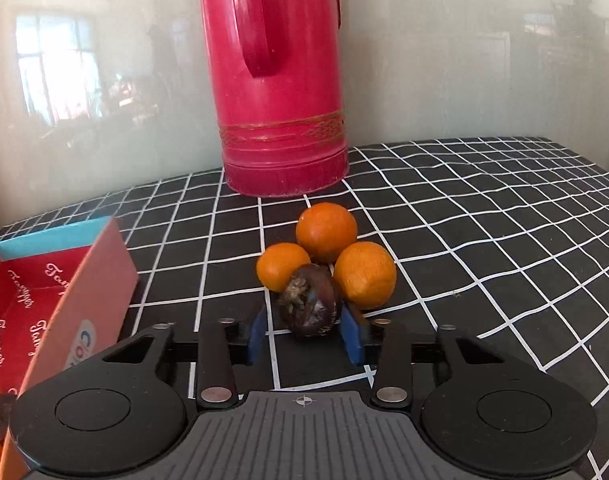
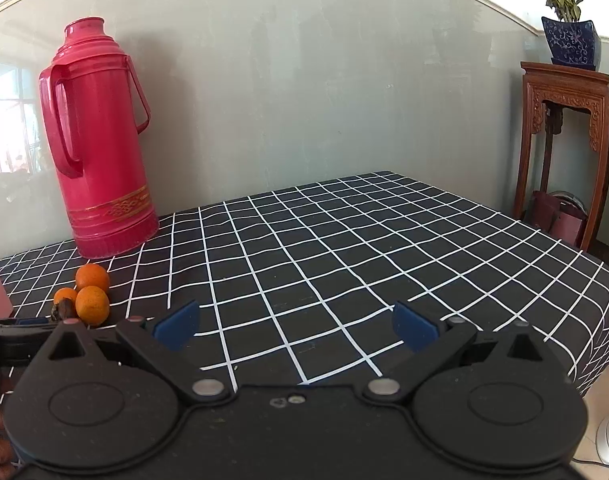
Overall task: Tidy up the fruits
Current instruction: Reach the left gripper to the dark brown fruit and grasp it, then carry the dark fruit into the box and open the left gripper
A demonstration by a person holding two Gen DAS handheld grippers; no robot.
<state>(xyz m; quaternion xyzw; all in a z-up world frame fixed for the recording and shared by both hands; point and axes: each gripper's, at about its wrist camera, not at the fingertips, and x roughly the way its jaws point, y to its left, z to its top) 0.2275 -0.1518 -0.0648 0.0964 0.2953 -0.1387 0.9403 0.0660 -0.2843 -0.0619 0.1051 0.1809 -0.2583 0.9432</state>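
So the left gripper (image 1: 304,330) has its blue pads clamped on a dark brown, roundish fruit (image 1: 309,306) with a dried, shrivelled brown-grey calyx on top and some whitish scuffing on its glossy skin; looks like a mangosteen, but I can't say for sure. It sits on the black tablecloth with the white grid (image 1: 484,240), right in front of the tall red thermos flask with the gold band (image 1: 280,80), and it's touching the cluster of three small, round orange citrus fruits (image 1: 326,232) that lies between it and the flask. The three oranges are bunched together, one closer to the flask and two nearer the dark fruit, skins bright and slightly dimpled. Off to the left of the flask there's an open red cardboard box with white script and a light blue edge (image 1: 60,280), with more orange fruit and something dark inside. The right gripper (image 2: 296,326) hangs spread wide with nothing in it, over bare cloth to the right of the flask.
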